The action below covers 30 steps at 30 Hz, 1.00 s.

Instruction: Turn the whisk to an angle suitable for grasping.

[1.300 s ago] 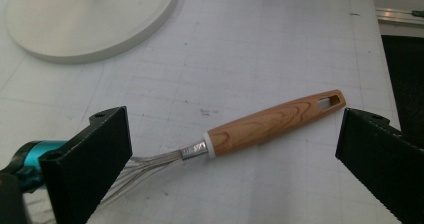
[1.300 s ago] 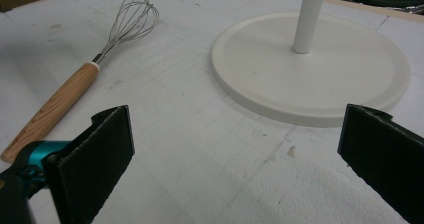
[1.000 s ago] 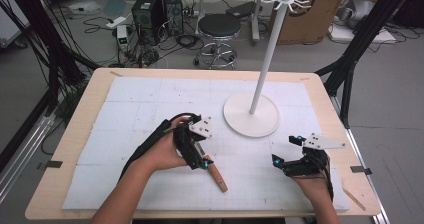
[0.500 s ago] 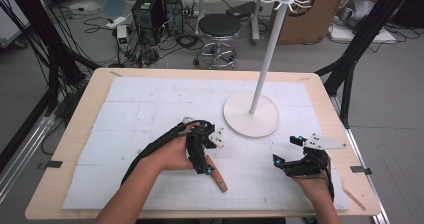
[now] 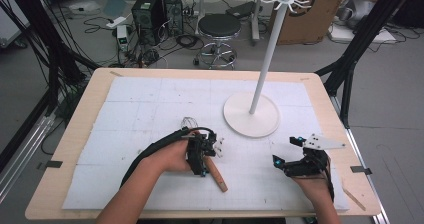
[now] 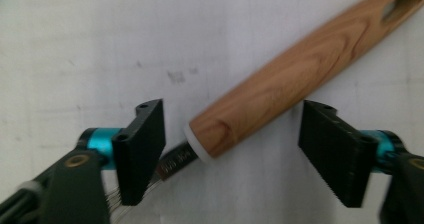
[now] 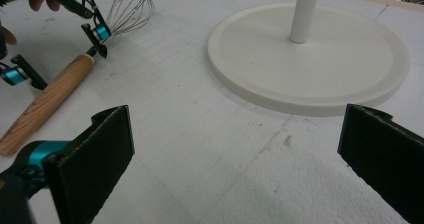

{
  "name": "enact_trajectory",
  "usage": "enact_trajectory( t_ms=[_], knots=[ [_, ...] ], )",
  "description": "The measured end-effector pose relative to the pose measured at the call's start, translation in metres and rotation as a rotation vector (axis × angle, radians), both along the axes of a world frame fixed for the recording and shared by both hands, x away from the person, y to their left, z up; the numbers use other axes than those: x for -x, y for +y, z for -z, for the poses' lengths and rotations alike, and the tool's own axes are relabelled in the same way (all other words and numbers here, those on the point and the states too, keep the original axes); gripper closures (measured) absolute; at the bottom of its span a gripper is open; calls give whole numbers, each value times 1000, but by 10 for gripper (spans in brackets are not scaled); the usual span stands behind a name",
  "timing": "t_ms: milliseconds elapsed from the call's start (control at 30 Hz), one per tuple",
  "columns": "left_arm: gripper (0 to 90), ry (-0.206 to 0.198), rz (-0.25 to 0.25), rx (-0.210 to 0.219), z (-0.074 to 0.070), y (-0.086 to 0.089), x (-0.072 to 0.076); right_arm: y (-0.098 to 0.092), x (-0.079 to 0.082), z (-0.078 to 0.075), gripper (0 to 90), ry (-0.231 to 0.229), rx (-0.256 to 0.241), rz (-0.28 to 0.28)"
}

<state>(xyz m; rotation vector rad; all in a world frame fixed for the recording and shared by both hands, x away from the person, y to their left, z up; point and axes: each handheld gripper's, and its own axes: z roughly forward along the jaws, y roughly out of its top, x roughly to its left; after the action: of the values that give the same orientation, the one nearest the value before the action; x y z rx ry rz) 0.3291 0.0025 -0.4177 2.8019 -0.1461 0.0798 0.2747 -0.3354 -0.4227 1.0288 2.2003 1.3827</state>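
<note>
**Left gripper spread over the whisk's handle, right gripper idle beside the stand**

High view: a wooden-edged table (image 5: 70, 134) carries a white mat (image 5: 145, 109). Just below the middle of the frame the left gripper (image 5: 202, 156) sits over a whisk (image 5: 216, 174); the whisk's wooden handle slants out toward the lower right from under the gripper, and its wire head (image 5: 189, 122) shows just above the gripper, toward the frame's centre. In the lower right the right gripper (image 5: 287, 154) rests on the mat with its jaws wide apart, holding nothing, well apart from the whisk. Between the two and higher in the frame stands a white stand (image 5: 251, 115), a round base with a thin pole rising to a hooked top at the upper edge.

Left gripper view: the two black jaws stand wide, one at lower left, one at lower right. The wooden handle (image 6: 300, 71) runs from the upper right corner down to the centre, its neck end with a white collar lying between the jaws, nearer the left one. Neither jaw touches the wood. Thin wires show at the bottom left, beside the left jaw.

Right gripper view: the jaws are wide and empty at the lower corners. The stand's base (image 7: 310, 59) fills the upper right. In the upper left lies the whisk (image 7: 120, 9), with the left gripper (image 7: 55, 54) straddling its neck.
</note>
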Motion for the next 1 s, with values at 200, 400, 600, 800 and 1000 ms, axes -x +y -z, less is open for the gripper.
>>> enact_trajectory(
  t_ms=[200,400,600,800,1000],
  knots=[
    [393,15,31,-5,-1,-1,2,1,-1,1,3,5,6,0],
    [545,1,43,-14,-5,-1,6,2,-1,2,3,6,8,-2],
    [618,-4,7,-32,-5,-1,5,1,0,1,3,8,7,-1],
    [696,0,-8,-52,-6,-1,6,0,-1,1,3,6,1,-1],
    [682,17,-22,-39,-6,0,5,-1,-1,1,3,5,-2,-3]
  ],
)
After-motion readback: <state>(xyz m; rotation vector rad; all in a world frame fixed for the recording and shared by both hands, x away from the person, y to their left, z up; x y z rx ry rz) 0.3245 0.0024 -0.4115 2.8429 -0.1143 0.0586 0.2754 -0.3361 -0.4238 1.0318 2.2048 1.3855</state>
